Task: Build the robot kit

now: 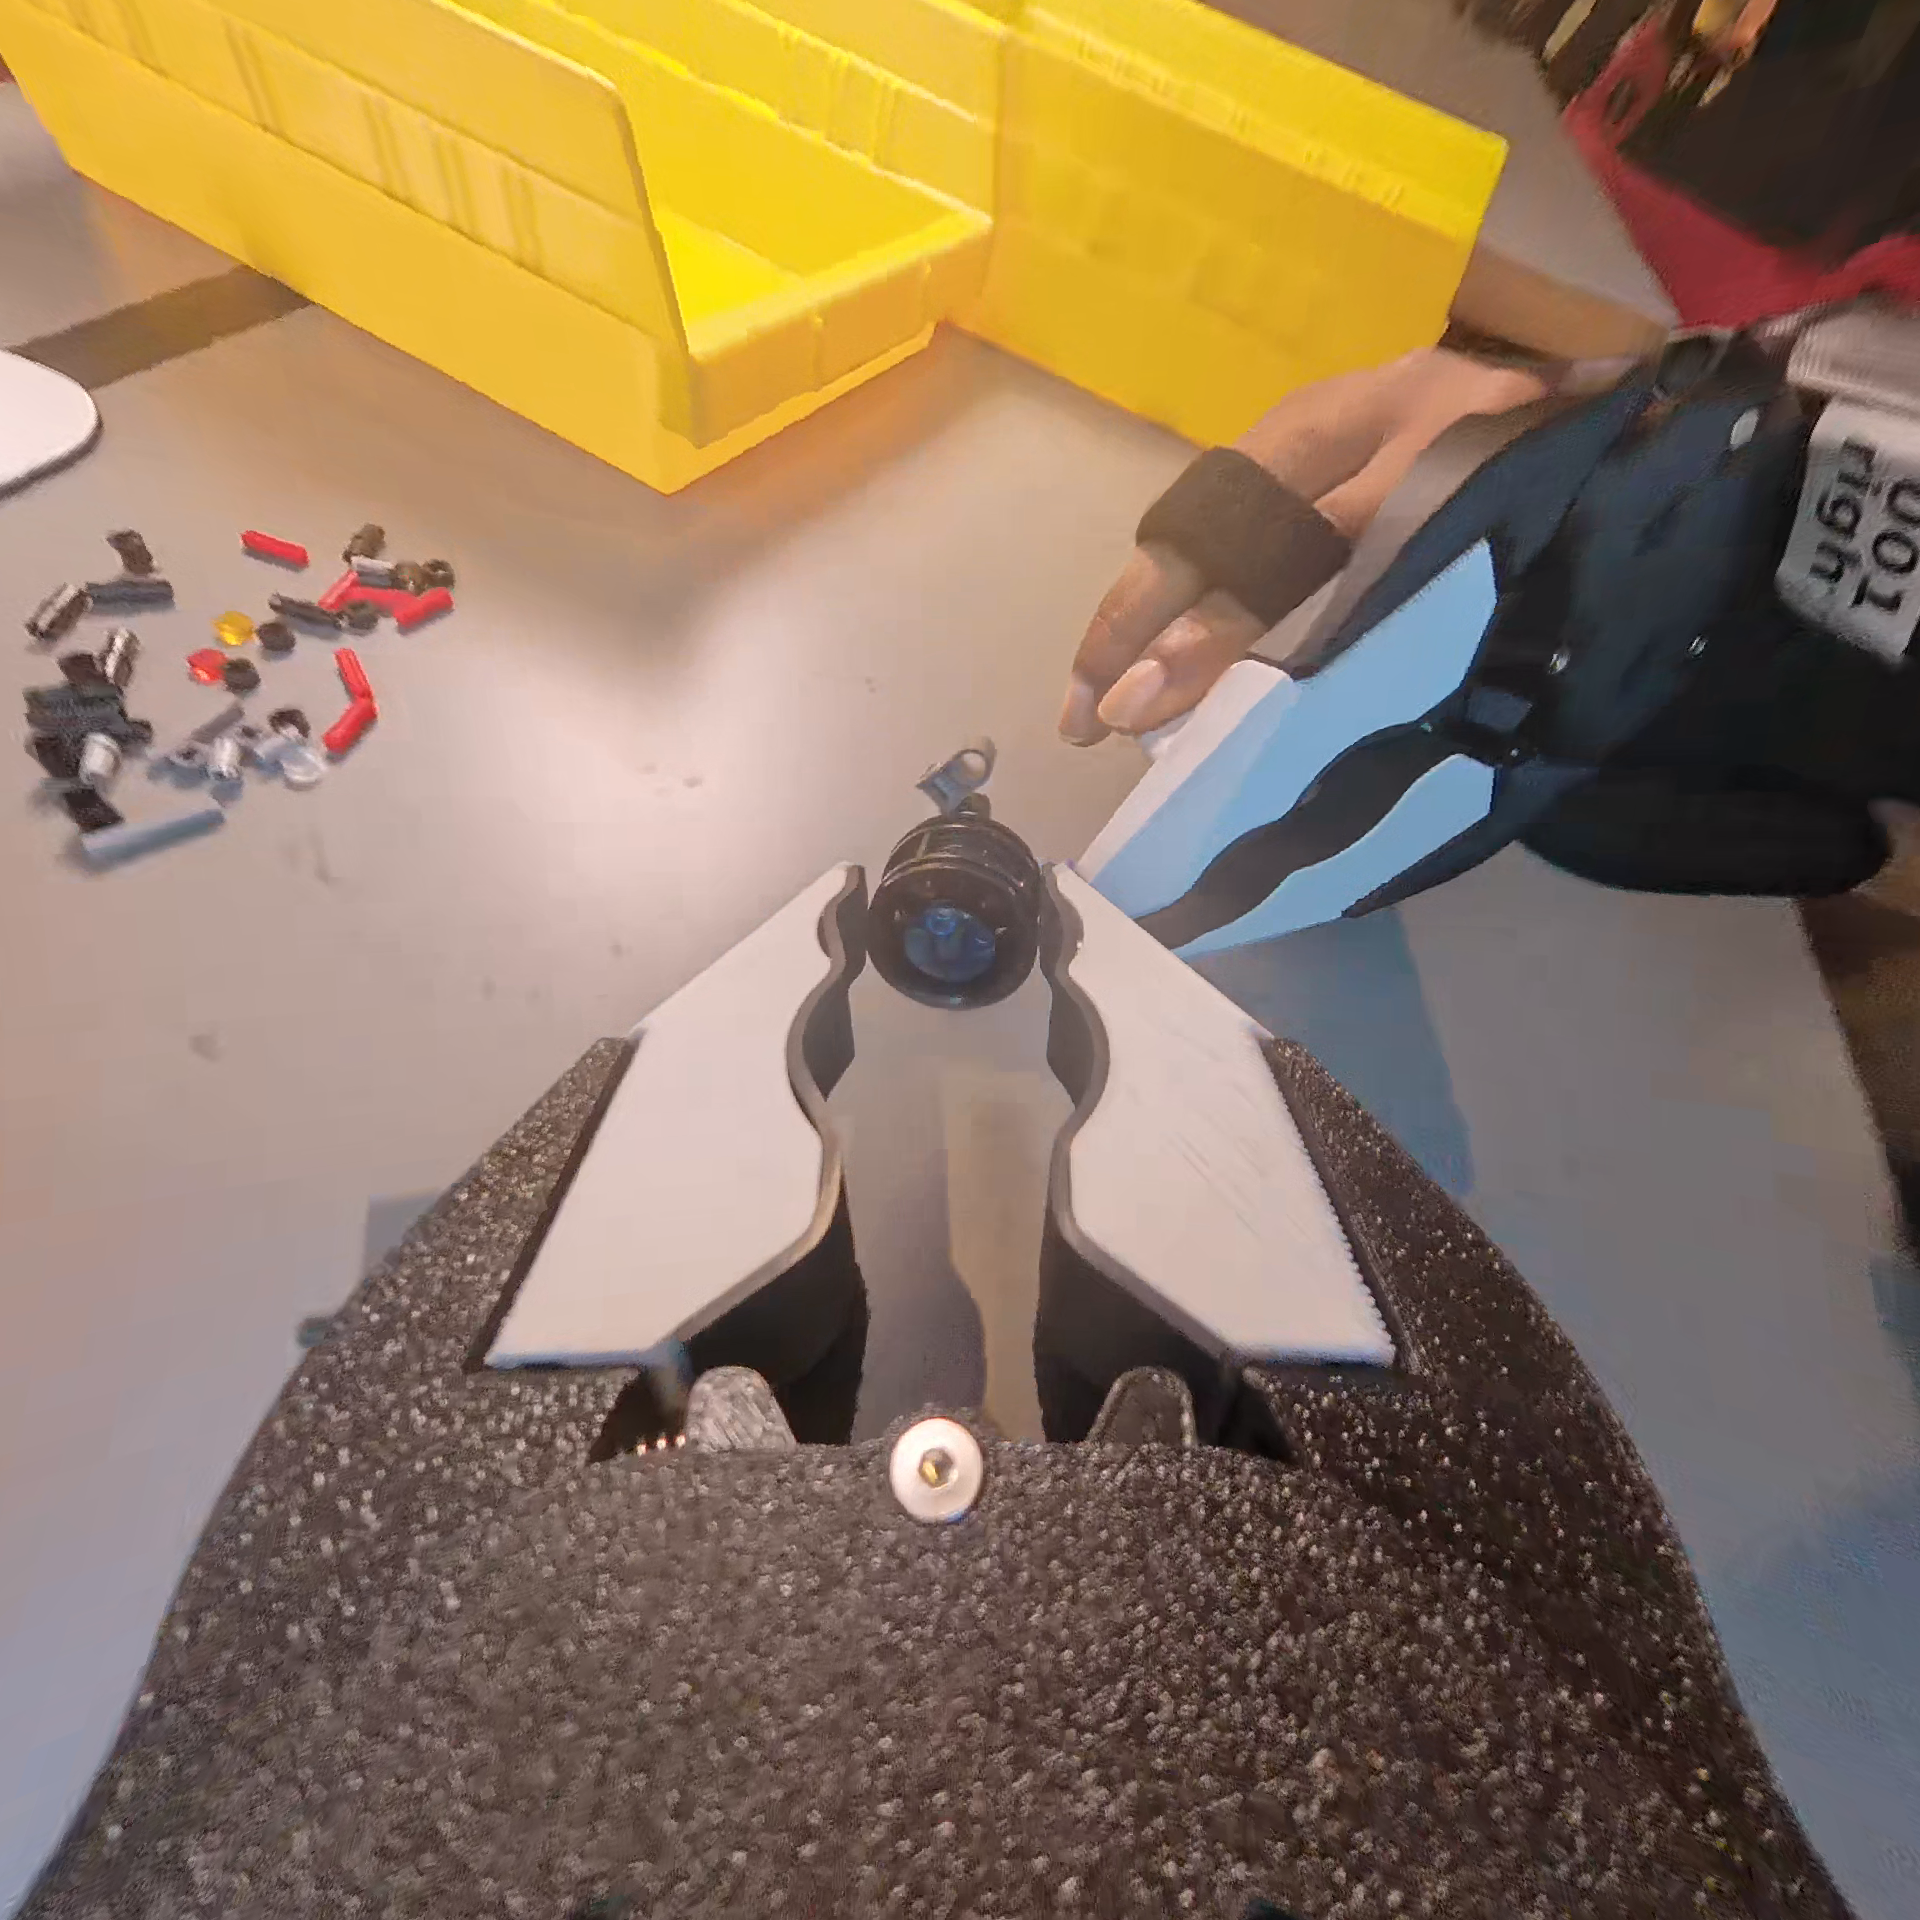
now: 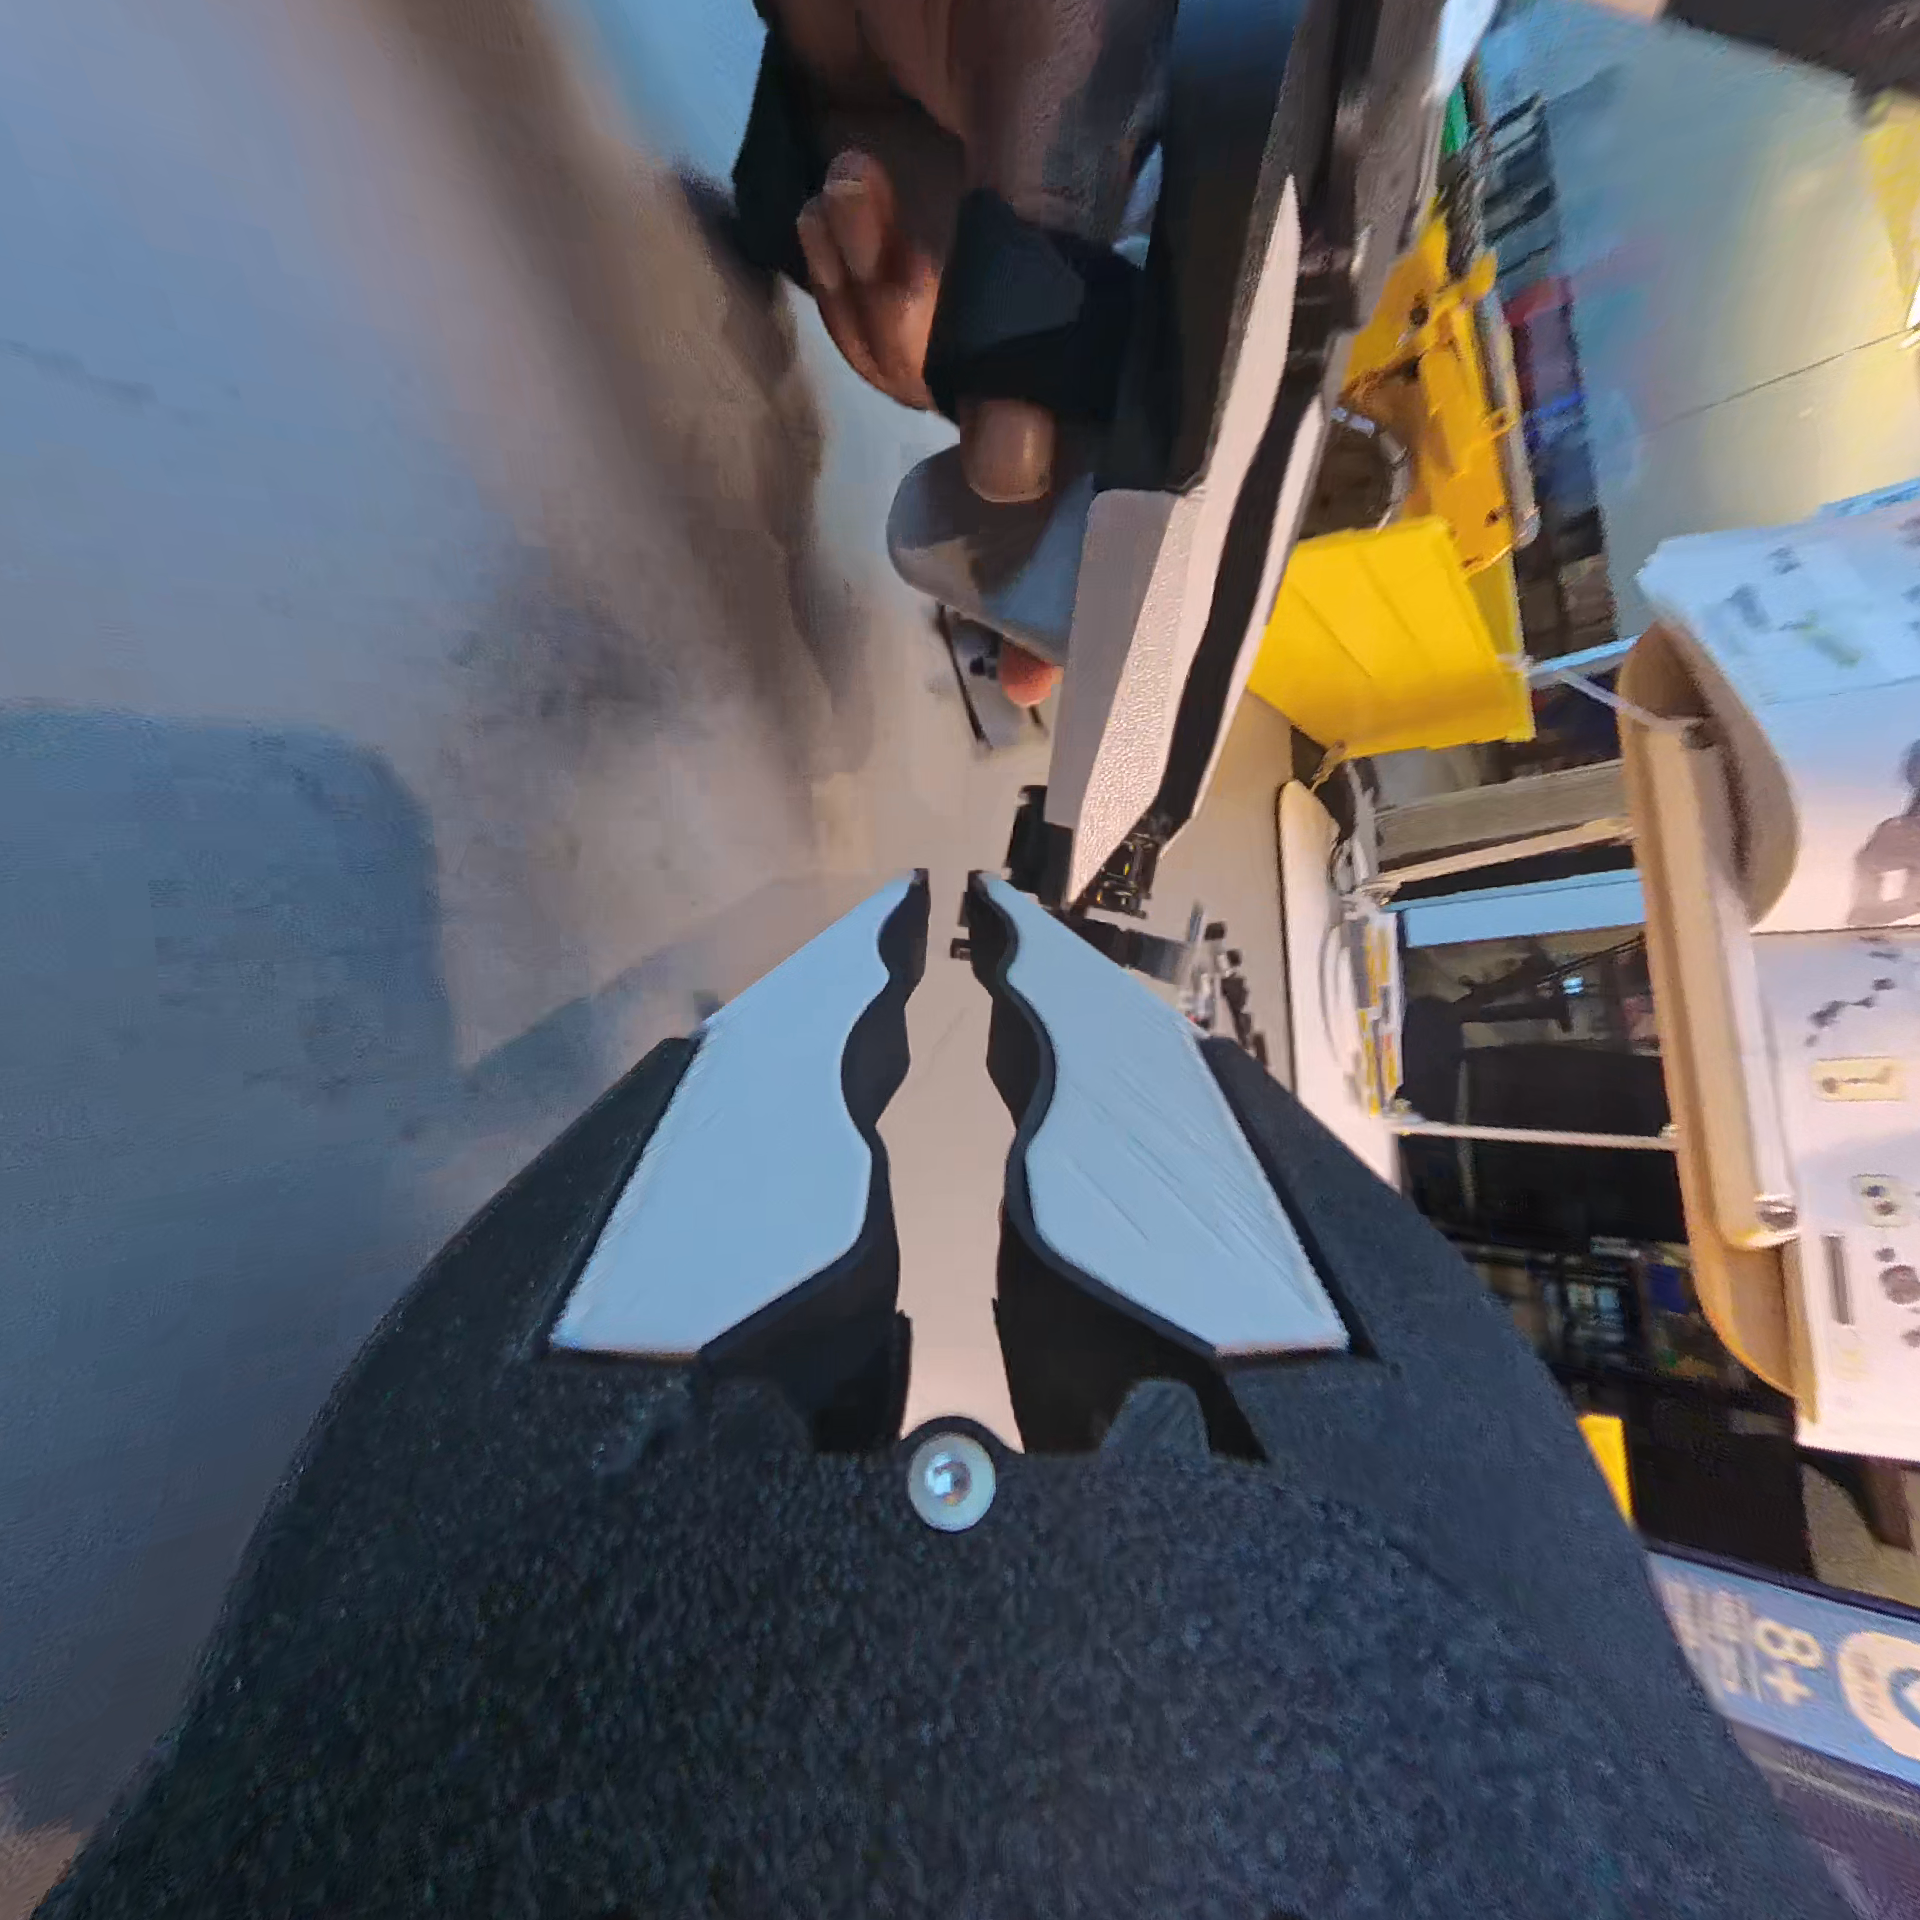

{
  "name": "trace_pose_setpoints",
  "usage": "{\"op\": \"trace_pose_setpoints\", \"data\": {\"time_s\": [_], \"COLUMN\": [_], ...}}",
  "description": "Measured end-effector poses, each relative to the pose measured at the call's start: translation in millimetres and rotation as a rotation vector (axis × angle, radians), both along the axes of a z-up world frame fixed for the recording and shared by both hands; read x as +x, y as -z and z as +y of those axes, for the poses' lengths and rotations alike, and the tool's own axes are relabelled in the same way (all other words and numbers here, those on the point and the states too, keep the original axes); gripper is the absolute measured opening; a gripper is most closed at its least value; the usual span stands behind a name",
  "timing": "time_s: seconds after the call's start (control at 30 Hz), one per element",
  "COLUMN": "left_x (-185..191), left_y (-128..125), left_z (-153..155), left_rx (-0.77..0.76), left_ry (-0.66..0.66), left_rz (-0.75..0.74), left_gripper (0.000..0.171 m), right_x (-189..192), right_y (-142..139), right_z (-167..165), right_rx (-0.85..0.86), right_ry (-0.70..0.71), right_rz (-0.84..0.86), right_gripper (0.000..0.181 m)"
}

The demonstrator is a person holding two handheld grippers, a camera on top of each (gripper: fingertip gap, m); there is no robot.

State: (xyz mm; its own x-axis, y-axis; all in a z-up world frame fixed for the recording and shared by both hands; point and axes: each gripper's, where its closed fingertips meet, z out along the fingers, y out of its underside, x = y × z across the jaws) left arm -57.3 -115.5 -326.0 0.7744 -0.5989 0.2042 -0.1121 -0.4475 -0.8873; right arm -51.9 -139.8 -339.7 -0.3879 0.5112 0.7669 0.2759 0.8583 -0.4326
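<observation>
My left gripper [image 1: 954, 906] is shut on a black ribbed wheel with a blue hub [image 1: 951, 930], held at the fingertips just above the grey table [image 1: 623, 831]. A small grey connector piece [image 1: 961, 774] sticks out of the wheel's far end. My right gripper [image 1: 1127, 896] comes in from the right, held by a person's hand [image 1: 1195, 582], with its tips beside the left gripper's right finger. In the right wrist view the right gripper [image 2: 948, 885] is rolled sideways, its fingers closed to a narrow slit with nothing clearly between them. The left gripper's white finger [image 2: 1143, 675] lies just beyond.
Two yellow bins [image 1: 727, 208] [image 1: 1195, 260] stand at the back of the table. A pile of small red, black and grey parts [image 1: 229, 665] lies at the left. A white rounded object [image 1: 31, 416] sits at the left edge. Boxes and a yellow bin [image 2: 1382, 634] show in the right wrist view. Less than 4 cm separates the two grippers' tips.
</observation>
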Motion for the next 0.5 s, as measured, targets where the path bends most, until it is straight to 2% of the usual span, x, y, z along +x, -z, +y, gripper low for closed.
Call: {"op": "trace_pose_setpoints", "data": {"time_s": [0.1,0.2,0.37,0.5], "left_x": [-0.1,-5.9,-9.0,-12.3], "left_y": [15.5,30.0,37.6,41.6], "left_z": [13.5,20.8,17.4,16.6], "left_rx": [-0.026,-0.07,-0.093,-0.098], "left_ry": [0.016,0.001,0.022,0.029], "left_rz": [0.126,0.209,0.255,0.305], "left_gripper": [0.033,0.033,0.033,0.033], "right_x": [-0.9,0.5,5.0,7.0], "right_y": [15.1,22.7,6.3,0.0], "right_z": [16.4,23.7,33.3,37.6], "right_rx": [-0.04,-0.125,-0.332,-0.406], "right_ry": [0.056,0.083,0.121,0.137], "right_rz": [-0.116,-0.175,-0.132,-0.109], "right_gripper": [0.003,0.007,0.011,0.012]}}
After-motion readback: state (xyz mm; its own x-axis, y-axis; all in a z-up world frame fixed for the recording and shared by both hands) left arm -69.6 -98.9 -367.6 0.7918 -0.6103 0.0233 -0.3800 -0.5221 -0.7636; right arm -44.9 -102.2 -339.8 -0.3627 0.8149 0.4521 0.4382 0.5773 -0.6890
